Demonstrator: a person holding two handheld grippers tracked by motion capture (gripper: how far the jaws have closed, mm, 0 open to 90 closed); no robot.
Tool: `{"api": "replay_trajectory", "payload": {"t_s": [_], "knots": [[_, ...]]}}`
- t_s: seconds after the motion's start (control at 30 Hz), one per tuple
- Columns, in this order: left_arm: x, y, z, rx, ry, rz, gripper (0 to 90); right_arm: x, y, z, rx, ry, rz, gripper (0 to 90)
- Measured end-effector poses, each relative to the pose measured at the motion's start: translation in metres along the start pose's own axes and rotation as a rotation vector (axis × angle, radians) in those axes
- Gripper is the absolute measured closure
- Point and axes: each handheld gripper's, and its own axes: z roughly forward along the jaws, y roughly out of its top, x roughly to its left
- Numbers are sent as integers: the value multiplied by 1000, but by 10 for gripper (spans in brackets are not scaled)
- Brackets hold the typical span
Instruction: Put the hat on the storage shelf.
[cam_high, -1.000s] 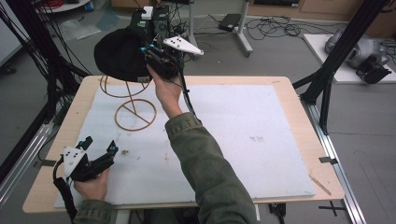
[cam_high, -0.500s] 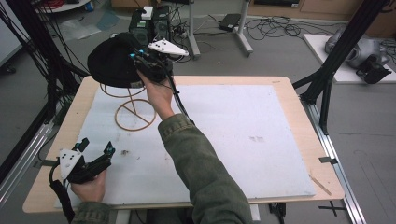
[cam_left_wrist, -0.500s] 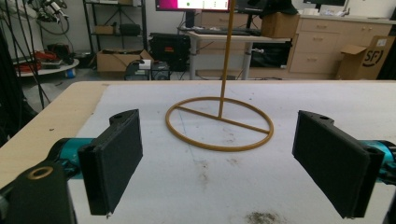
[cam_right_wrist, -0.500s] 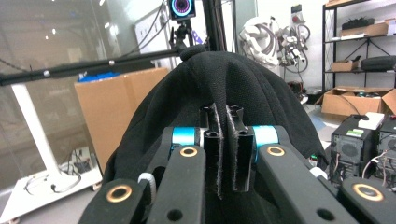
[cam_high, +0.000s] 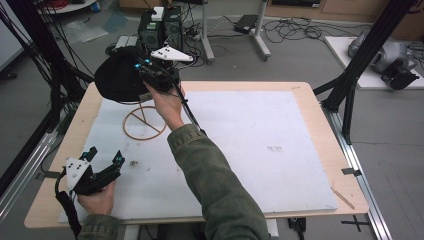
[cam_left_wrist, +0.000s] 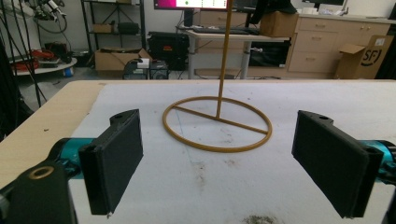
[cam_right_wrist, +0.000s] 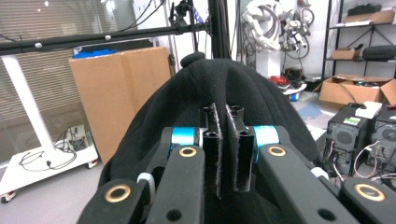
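Where seen from above: black hat (cam_high: 117, 80) held at the far left corner of the worktop (cam_high: 300, 92), above the wire stand (cam_high: 145, 122), crown bulging away to the left, open underside facing down. Clamped on a fold of its cloth: right gripper (cam_high: 147, 70), fingers (cam_right_wrist: 236, 154) pressed together, pointing leftward and level. Seen along those fingers: hat (cam_right_wrist: 224, 88) domed upward, small button at the top, long axis running across. Below it: stand's ring base lying flat on the white sheet (cam_high: 260, 145), thin post (cam_left_wrist: 224, 58) rising upright from the crossbar of the ring (cam_left_wrist: 217, 123). Near the front left corner: left gripper (cam_high: 102, 162), low over the sheet, fingers (cam_left_wrist: 116, 161) wide apart, nothing between them, aimed at the stand.
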Motion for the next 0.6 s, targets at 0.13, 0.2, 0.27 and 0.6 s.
{"api": "replay_trajectory", "payload": {"t_s": [0.13,0.2,0.27,0.6], "knots": [[-1,0,2,12,4,-8,174,1,-1,1,20,-1,9,838],[-1,0,3,19,2,-13,176,2,-2,2,28,-2,-1,838],[-1,1,3,18,3,-13,176,3,-2,2,35,-9,-20,838],[-1,0,3,14,3,-20,176,5,-5,0,31,-18,-17,836]]}}
